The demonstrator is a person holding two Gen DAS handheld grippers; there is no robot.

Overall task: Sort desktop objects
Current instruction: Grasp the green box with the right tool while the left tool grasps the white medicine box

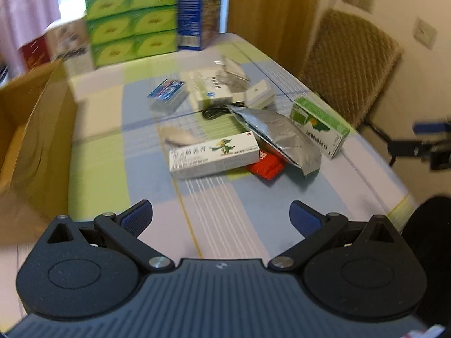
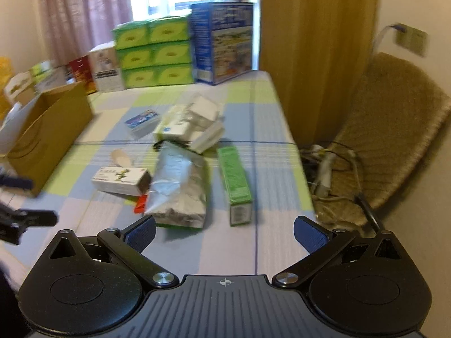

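Observation:
A heap of small items lies mid-table: a long white box with a green dragon, a silver foil pouch, a green carton, a red packet, a blue card box, a white and green box and a black cable. My left gripper hovers open before the white box, nothing between its fingers. My right gripper is open too, just short of the pouch and green carton.
An open cardboard box stands at the table's left. Stacked green tissue boxes and a blue carton line the far edge. A wicker chair holding cables sits right of the checked tablecloth.

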